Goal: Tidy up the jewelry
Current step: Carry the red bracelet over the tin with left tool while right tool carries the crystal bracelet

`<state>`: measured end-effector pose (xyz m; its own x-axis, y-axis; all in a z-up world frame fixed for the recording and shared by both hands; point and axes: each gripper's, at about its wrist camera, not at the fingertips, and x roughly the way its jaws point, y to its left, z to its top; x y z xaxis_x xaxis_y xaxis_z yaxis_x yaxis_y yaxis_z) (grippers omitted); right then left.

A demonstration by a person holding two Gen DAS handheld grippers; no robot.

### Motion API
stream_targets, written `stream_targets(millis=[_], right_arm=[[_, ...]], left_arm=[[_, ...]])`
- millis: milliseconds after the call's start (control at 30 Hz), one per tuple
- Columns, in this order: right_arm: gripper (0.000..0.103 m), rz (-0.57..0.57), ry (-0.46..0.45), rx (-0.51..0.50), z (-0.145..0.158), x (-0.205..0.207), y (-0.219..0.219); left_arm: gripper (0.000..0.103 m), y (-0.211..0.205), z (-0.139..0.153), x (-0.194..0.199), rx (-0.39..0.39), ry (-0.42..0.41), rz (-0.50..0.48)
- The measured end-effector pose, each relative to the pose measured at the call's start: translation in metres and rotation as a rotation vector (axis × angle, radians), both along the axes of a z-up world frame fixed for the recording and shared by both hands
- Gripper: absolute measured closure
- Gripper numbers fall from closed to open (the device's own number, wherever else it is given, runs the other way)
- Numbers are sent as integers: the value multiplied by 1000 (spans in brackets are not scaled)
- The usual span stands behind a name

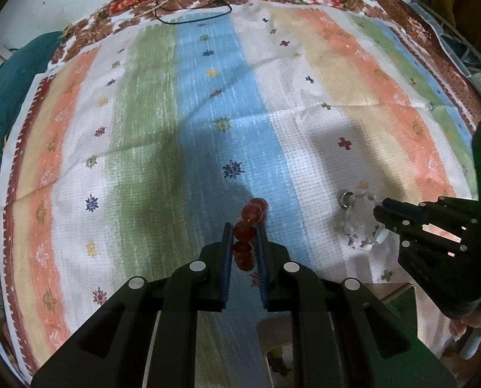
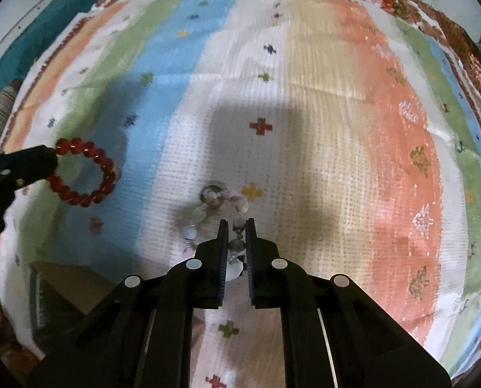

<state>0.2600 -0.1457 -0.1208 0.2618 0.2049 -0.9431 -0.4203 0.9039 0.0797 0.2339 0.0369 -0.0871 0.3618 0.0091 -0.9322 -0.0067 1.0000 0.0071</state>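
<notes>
Between the left gripper's [image 1: 245,229] fingers sat the red bead bracelet [image 1: 248,232], clamped, the rest of its loop ahead of the tips. Right gripper [image 2: 236,224] was clenched on the pale bead bracelet [image 2: 217,208], loop ahead-left of its tips, over the striped cloth [image 2: 321,129].

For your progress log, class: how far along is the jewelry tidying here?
Nothing looks put away yet. In hand: the left hand-held gripper is shut on the red round-bead bracelet, and the right hand-held gripper on the pale clear-bead bracelet. Left: placing both; no organizer is clearly visible on the striped cloth.
</notes>
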Motion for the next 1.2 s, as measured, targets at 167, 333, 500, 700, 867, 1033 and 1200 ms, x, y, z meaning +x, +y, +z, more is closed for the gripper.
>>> stream_targets(millis=[167, 333, 500, 700, 867, 1033, 1200], right_arm=[[92, 10, -75, 40, 31, -10, 1], [92, 30, -111, 68, 49, -21, -1], [92, 34, -132, 86, 60, -29, -2], [92, 42, -186, 80, 75, -41, -3], [92, 41, -227, 83, 86, -48, -5], [92, 38, -271, 85, 94, -59, -8], [92, 38, -296, 111, 101, -69, -11]], left_arm=[[90, 2, 15, -5, -37, -31, 15], [90, -6, 24, -12, -48, -50, 5], [90, -14, 32, -17, -48, -69, -5], [90, -18, 40, -23, -54, -86, -10], [90, -16, 46, -32, -76, -95, -4], [90, -13, 56, -42, -88, -121, 7], [90, -16, 67, -56, -22, -169, -1]])
